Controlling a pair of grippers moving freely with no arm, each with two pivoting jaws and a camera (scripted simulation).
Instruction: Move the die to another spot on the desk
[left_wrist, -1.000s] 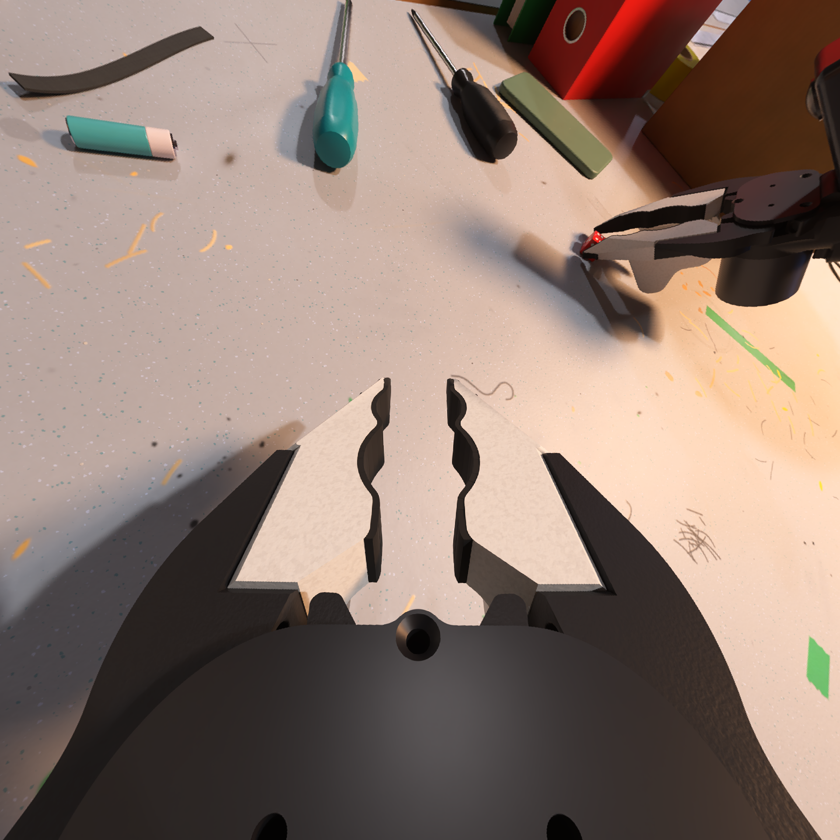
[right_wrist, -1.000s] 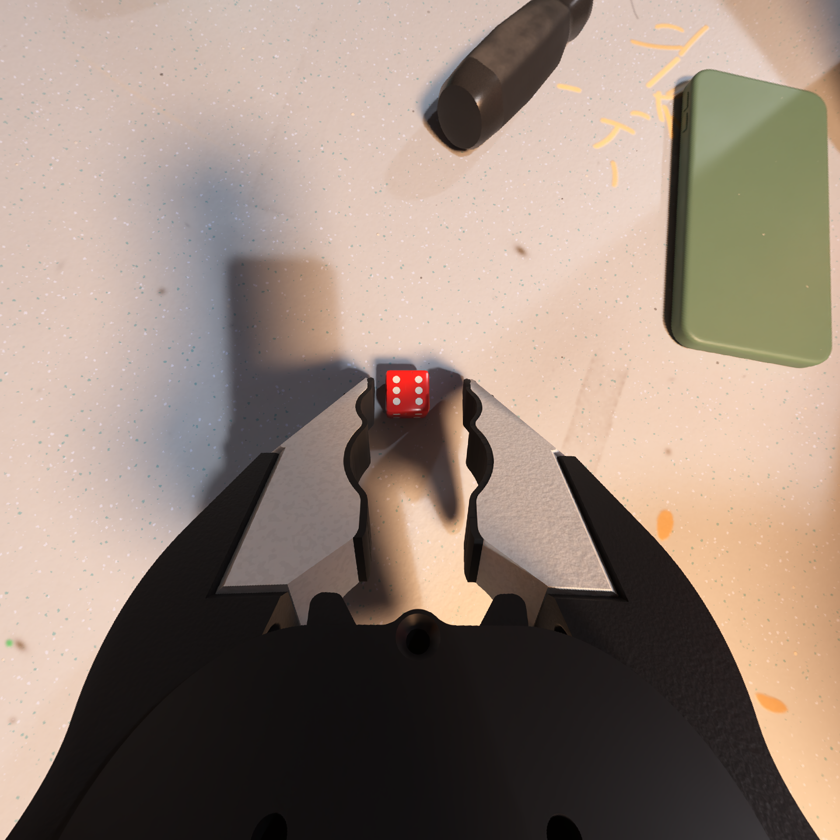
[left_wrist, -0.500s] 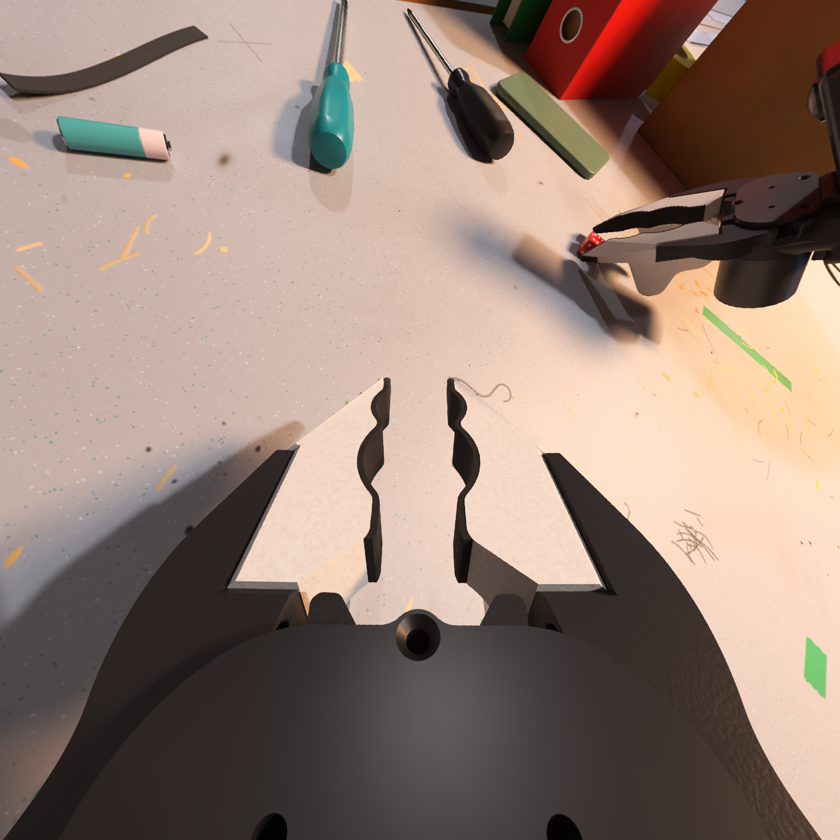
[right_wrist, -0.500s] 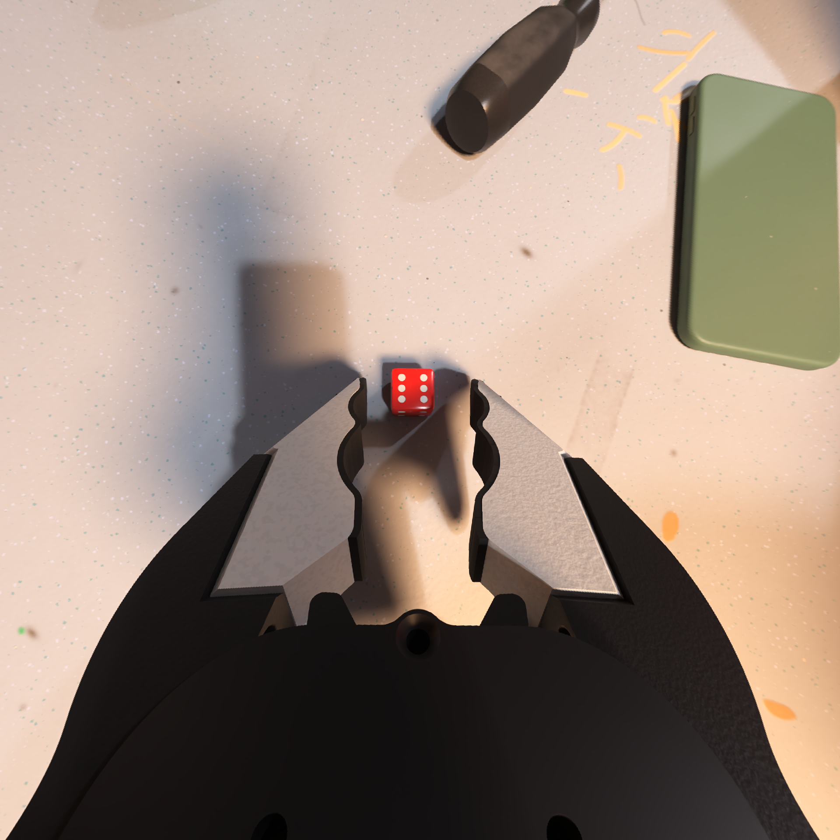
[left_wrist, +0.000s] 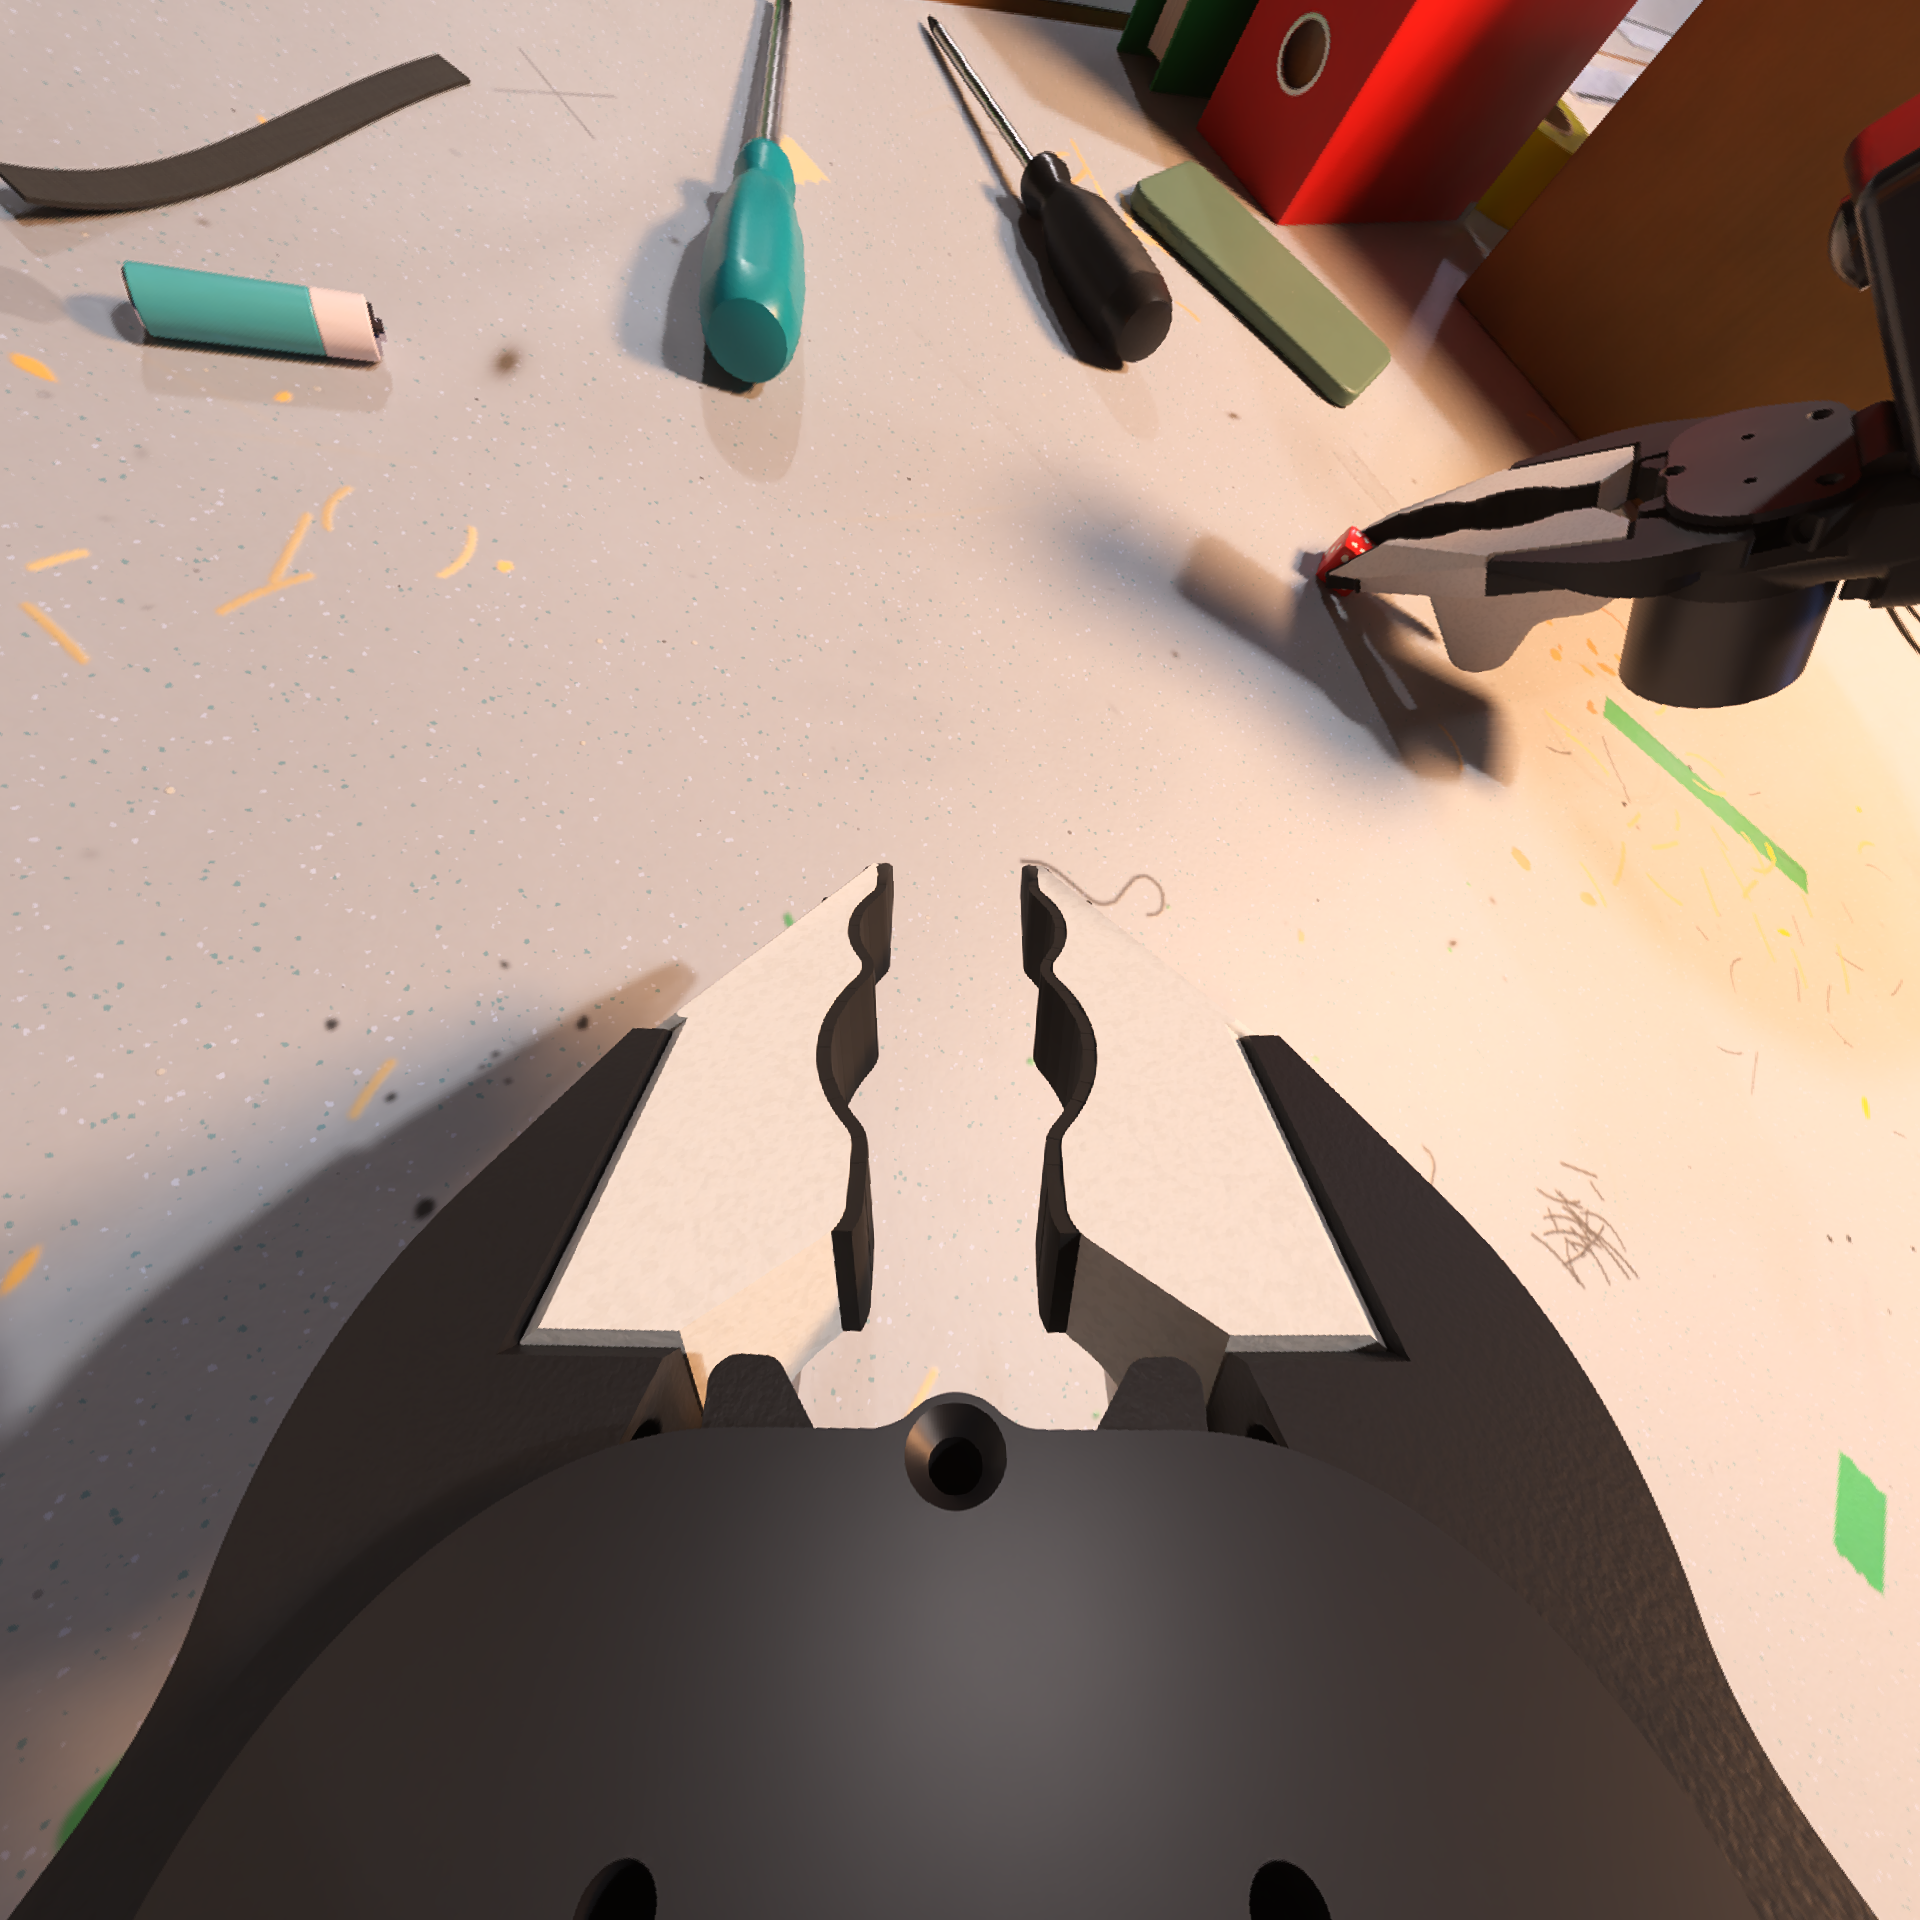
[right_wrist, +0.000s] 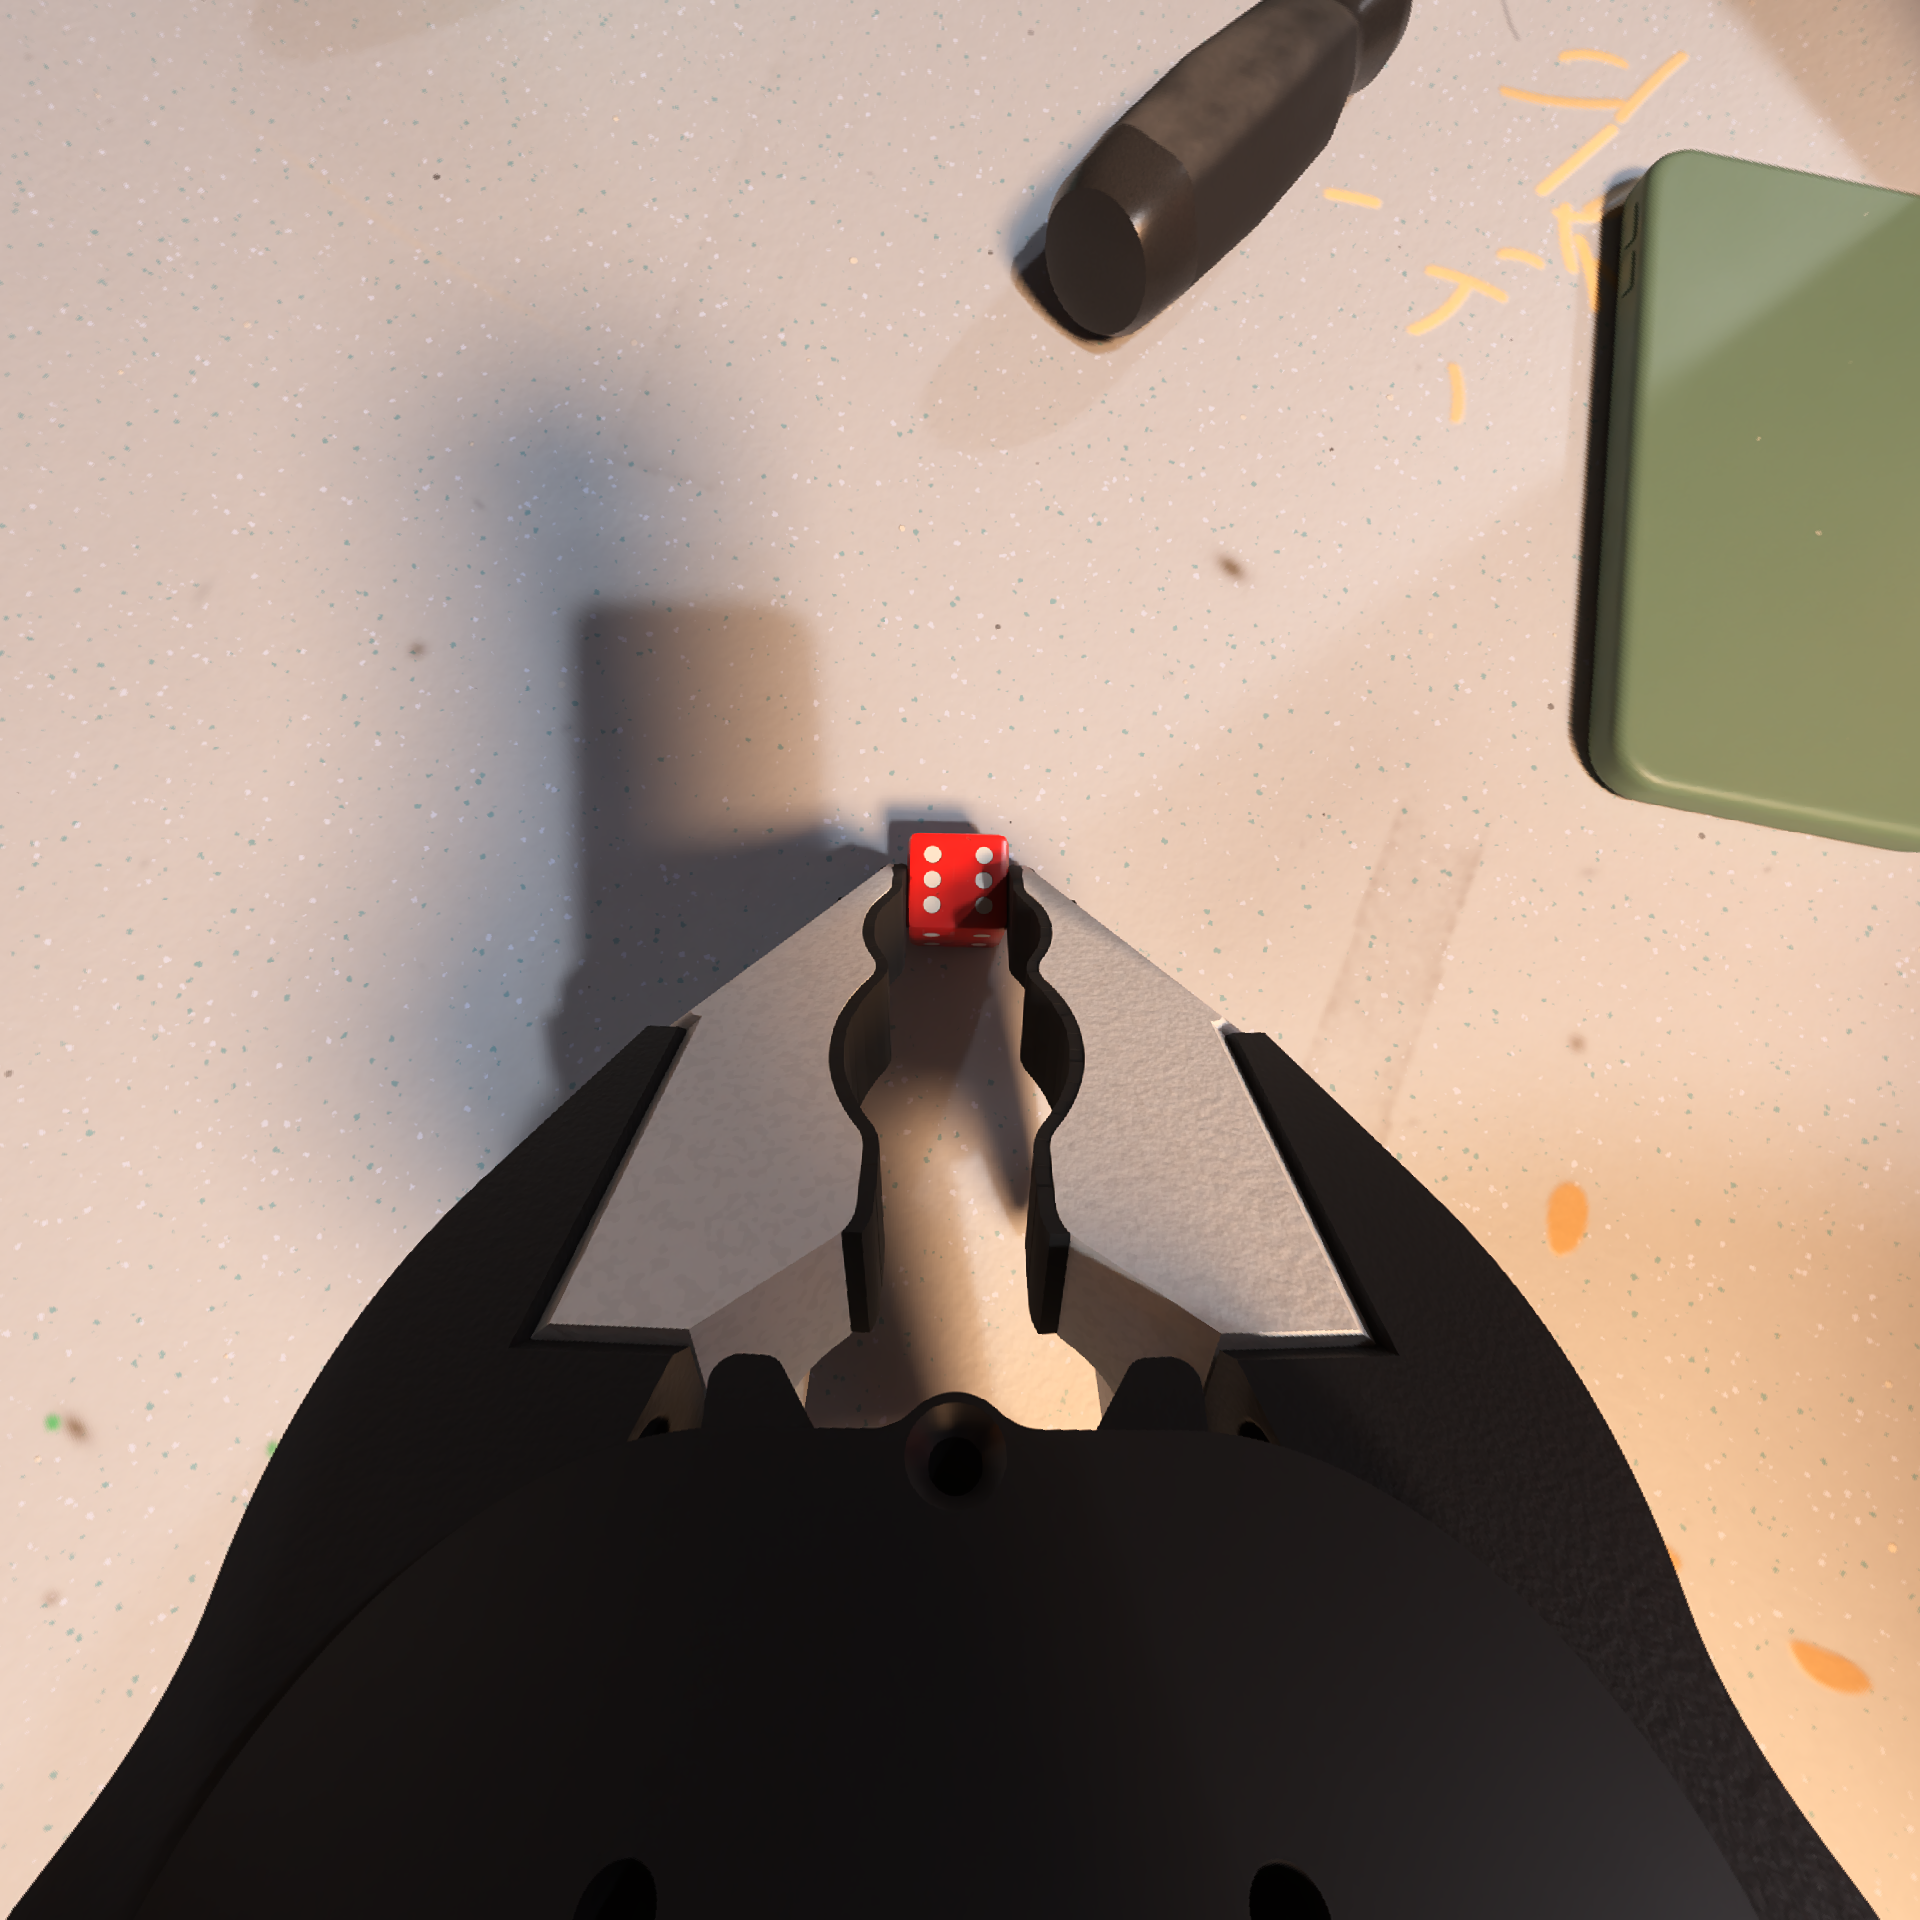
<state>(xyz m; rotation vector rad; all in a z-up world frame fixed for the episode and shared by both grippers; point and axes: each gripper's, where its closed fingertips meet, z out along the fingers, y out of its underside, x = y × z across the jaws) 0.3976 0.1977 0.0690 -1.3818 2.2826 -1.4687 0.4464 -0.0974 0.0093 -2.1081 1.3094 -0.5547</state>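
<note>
The small red die (right_wrist: 956, 888) with white pips sits between the fingertips of my right gripper (right_wrist: 956, 878), which is shut on it, low over the speckled desk (right_wrist: 416, 312). The six-pip face points up at the camera. In the left wrist view the die (left_wrist: 1345, 551) shows at the tip of the right gripper (left_wrist: 1351, 566), far right, at about desk level. My left gripper (left_wrist: 954, 878) is open and empty, hovering over bare desk well to the left of the die.
A black-handled screwdriver (right_wrist: 1174, 177) and a flat green slab (right_wrist: 1766, 499) lie just beyond the die. Farther off are a teal screwdriver (left_wrist: 753, 281), a teal lighter (left_wrist: 249, 312), a black strip (left_wrist: 229, 145), a red binder (left_wrist: 1392, 94) and a brown box (left_wrist: 1704, 229).
My right gripper's fingers moved forward around the die and closed on it; before they were open with the die just ahead. The left gripper has barely shifted.
</note>
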